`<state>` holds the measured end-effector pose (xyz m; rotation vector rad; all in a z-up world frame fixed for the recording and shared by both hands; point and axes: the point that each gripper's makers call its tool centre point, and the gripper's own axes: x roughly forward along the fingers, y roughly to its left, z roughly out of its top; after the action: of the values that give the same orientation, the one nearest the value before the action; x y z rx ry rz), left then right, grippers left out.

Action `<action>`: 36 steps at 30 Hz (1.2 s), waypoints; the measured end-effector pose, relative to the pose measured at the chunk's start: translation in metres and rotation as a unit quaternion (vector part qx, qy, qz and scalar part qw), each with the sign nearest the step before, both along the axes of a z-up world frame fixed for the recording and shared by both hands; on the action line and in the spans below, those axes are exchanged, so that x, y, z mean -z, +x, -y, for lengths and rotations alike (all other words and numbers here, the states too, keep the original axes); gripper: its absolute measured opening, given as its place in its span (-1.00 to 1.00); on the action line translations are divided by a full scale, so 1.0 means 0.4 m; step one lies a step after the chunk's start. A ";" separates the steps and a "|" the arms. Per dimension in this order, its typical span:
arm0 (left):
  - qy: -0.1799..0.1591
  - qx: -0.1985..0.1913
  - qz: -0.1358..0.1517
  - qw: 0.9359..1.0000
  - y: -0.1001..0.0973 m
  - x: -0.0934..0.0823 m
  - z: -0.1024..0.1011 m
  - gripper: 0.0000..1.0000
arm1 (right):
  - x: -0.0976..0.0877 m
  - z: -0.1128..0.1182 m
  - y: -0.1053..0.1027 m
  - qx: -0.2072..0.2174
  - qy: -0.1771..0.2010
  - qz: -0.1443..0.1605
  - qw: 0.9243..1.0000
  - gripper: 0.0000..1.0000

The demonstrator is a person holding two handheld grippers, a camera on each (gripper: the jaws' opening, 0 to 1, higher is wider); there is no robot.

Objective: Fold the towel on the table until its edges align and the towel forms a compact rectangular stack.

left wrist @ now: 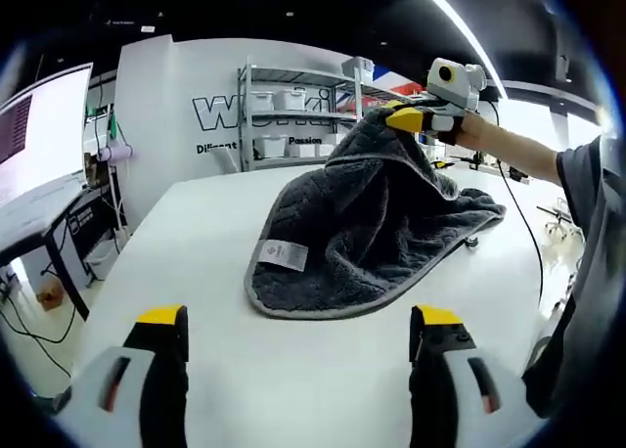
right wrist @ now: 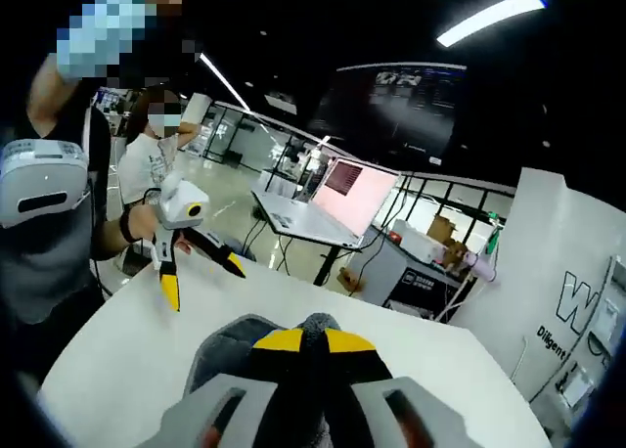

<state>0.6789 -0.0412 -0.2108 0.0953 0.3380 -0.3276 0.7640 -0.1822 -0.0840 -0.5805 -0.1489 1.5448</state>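
Left gripper view looks across a white table (left wrist: 196,272) at a dark grey towel (left wrist: 362,243) of thick, ribbed pile with a lighter grey hem running round its edge. The towel lies near the middle of the table, its near part spread flat in a rounded curve, with a small white care label (left wrist: 283,255) lying on its left side. Its far part is lifted into a peak, pinched by the right gripper (left wrist: 411,120), whose yellow-tipped jaws are closed on the cloth where the fabric bunches and drapes down in folds. The left gripper (left wrist: 298,336) hovers low over bare tabletop just short of the towel's near hem, its two jaws spread wide with nothing between them. Behind the table stands a metal shelf rack (left wrist: 293,111) with white bins against a white wall.

Right gripper view shows the same jaws pressed together on a hump of grey towel (right wrist: 230,345), and the left gripper (right wrist: 201,277) in a person's hand (right wrist: 147,223), jaws splayed apart above the table.
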 end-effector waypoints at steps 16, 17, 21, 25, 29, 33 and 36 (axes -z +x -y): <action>0.002 0.006 -0.005 1.000 0.002 0.008 0.018 0.98 | 0.129 0.035 -0.192 -0.088 -0.079 0.007 0.993 -0.89; 0.002 0.005 -0.005 1.000 0.002 0.008 0.017 0.98 | 0.141 0.038 -0.199 -0.091 -0.084 0.004 0.992 -0.89; 0.001 0.003 -0.005 1.000 0.000 0.009 0.017 0.98 | 0.188 0.052 -0.229 -0.109 -0.110 0.001 0.988 -0.89; 0.001 0.003 -0.006 1.000 -0.002 0.012 0.018 0.98 | 0.231 0.060 -0.251 -0.120 -0.136 -0.011 0.983 -0.89; 0.000 0.004 -0.007 1.000 -0.004 0.014 0.019 0.98 | 0.274 0.069 -0.266 -0.131 -0.163 -0.019 0.978 -0.89; -0.001 0.003 -0.007 1.000 -0.006 0.016 0.016 0.98 | 0.322 0.076 -0.281 -0.136 -0.193 -0.036 0.971 -0.89; -0.002 0.002 -0.009 1.000 -0.007 0.020 0.013 0.98 | 0.343 0.078 -0.286 -0.138 -0.204 -0.041 0.968 -0.89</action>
<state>0.6761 -0.0466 -0.2187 0.0898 0.3562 -0.3322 0.6495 -0.2135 -0.2210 -0.8441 0.1654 1.8841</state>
